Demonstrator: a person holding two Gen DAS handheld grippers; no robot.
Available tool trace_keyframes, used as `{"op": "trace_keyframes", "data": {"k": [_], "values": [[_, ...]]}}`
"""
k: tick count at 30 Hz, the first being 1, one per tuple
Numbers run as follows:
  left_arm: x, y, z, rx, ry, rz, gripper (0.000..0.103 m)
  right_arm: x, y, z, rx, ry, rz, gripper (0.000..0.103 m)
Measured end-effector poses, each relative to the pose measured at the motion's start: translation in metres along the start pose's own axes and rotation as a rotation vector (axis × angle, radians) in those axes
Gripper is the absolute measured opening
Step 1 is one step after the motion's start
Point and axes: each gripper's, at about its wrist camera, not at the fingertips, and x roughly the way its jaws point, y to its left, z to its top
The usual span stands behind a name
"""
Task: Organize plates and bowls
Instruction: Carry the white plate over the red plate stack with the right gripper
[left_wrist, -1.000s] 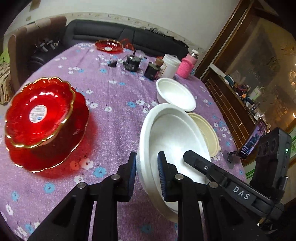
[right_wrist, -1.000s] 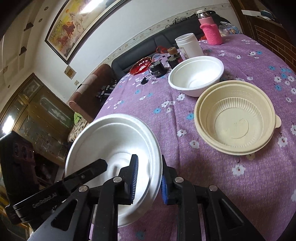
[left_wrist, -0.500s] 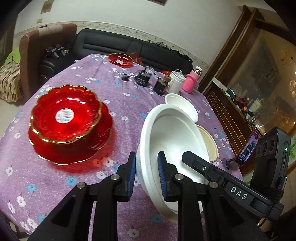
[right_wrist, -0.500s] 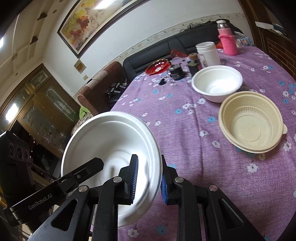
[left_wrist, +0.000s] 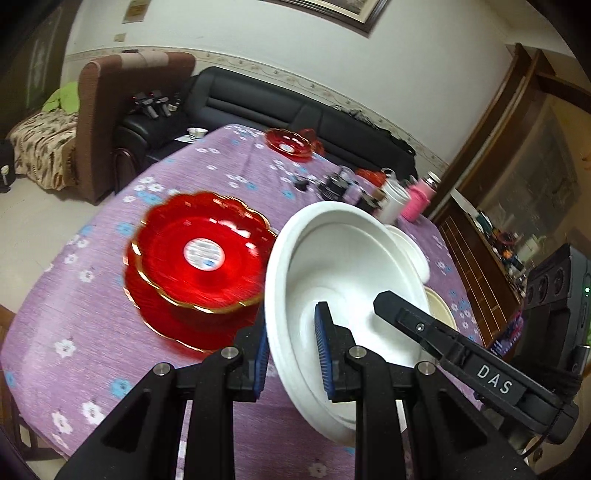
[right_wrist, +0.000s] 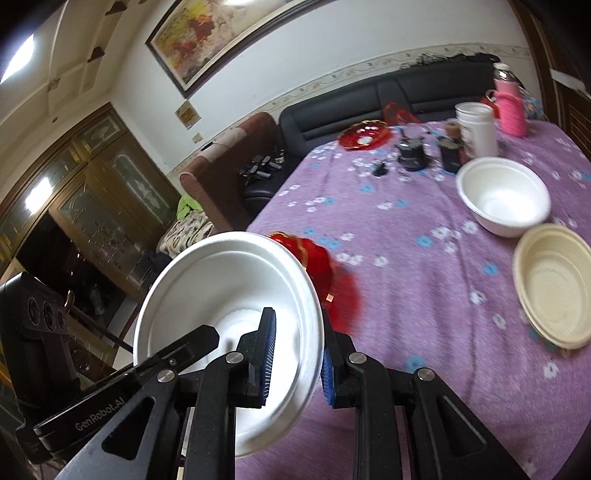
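White foam bowl (left_wrist: 343, 280) first, since it is the biggest thing I am carrying: it hangs above the near end of the purple table (left_wrist: 110, 332), pinched on opposite sides of its rim. My left gripper (left_wrist: 291, 354) has its blue pads clamped on the rim's left side, one pad outside the wall and one inside. My right gripper (right_wrist: 295, 354) does the same on the far side, seen in the right wrist view as the bowl (right_wrist: 229, 295) with its rim squeezed between the pads. I judge it very light and a little soft: foam of this kind dents under a hard pinch and can crack at the lip, so the rim is the right place to hold, gently. It looks dry and not slippery. Being round, it has no long axis; its mouth is tilted, facing up and toward my right-hand side, not level.

Next in size, the stacked red plates (left_wrist: 199, 266) sit on the table just beyond and left of the bowl, rigid and probably brittle, mouths upward. A cream bowl (right_wrist: 554, 284) and a second white bowl (right_wrist: 502, 199) stand upright near each other further right, touching or nearly so. A smaller red dish (right_wrist: 364, 134) lies at the far end.
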Motion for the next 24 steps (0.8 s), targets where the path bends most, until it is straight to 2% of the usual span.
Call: {"op": "trace_keyframes", "data": {"k": [6, 11, 19, 22, 24], "values": [[-0.002, 0.016, 0.032, 0.029, -0.018, 0.082, 0.021, 0.025, 0.030, 0.024, -0.066, 0.021, 0.007, 0.024], [0.013, 0.030, 0.057, 0.052, -0.019, 0.165, 0.021, 0.057, 0.043, 0.049, -0.061, 0.063, 0.023, 0.024], [0.074, 0.062, 0.066, 0.016, 0.118, 0.227, 0.025, 0.115, 0.035, 0.047, -0.017, 0.163, -0.015, 0.024], [0.083, 0.070, 0.063, 0.008, 0.141, 0.232, 0.026, 0.134, 0.025, 0.043, 0.018, 0.203, -0.015, 0.024], [0.084, 0.074, 0.062, 0.004, 0.142, 0.239, 0.030, 0.142, 0.022, 0.042, 0.021, 0.213, -0.025, 0.024]]}}
